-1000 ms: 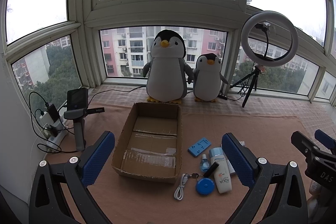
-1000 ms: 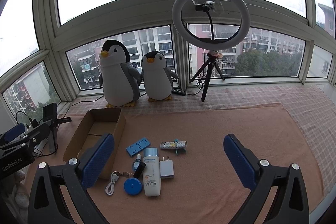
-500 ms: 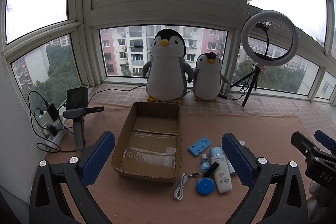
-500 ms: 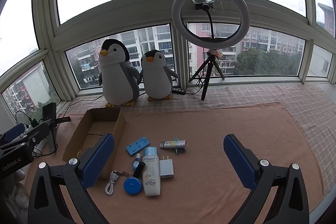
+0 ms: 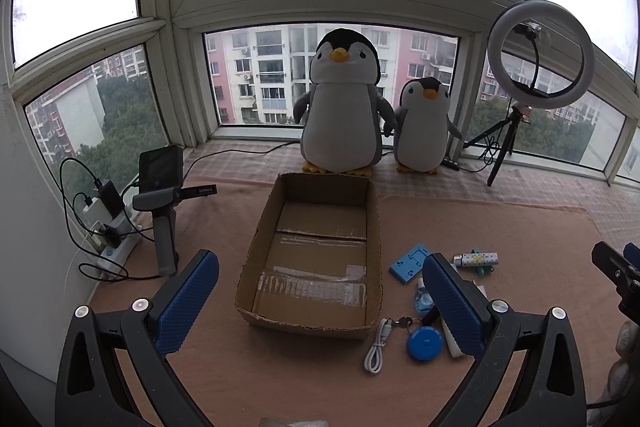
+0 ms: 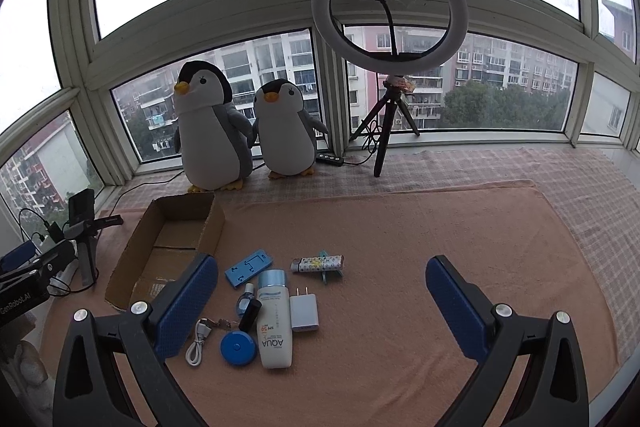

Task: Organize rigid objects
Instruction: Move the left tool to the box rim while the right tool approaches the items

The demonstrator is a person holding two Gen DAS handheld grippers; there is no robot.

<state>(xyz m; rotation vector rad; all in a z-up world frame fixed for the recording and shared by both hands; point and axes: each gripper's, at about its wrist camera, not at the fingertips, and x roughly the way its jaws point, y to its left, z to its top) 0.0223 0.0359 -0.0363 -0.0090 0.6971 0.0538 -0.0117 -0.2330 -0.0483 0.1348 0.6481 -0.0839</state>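
Note:
An empty cardboard box (image 5: 316, 259) (image 6: 168, 247) lies open on the pink mat. To its right lie several small objects: a blue phone stand (image 6: 248, 267) (image 5: 410, 262), a white AQUA tube (image 6: 274, 319), a white charger plug (image 6: 304, 313), a blue round tape measure (image 6: 238, 347) (image 5: 424, 343), a white cable (image 6: 199, 341) (image 5: 378, 343), a patterned lighter (image 6: 318, 263) (image 5: 476, 259) and a small blue bottle (image 6: 245, 301). My left gripper (image 5: 320, 295) is open and empty, held above the box's near end. My right gripper (image 6: 322, 307) is open and empty above the objects.
Two plush penguins (image 5: 340, 107) (image 6: 212, 131) stand at the window behind the box. A ring light on a tripod (image 6: 390, 27) (image 5: 536, 55) stands to the right. A handheld device on a stand (image 5: 164, 211) and a power strip with cables (image 5: 108, 235) are at the left edge.
The left wrist view has shifted slightly left and nearer the box. The right gripper has hardly moved. Both stay open and empty.

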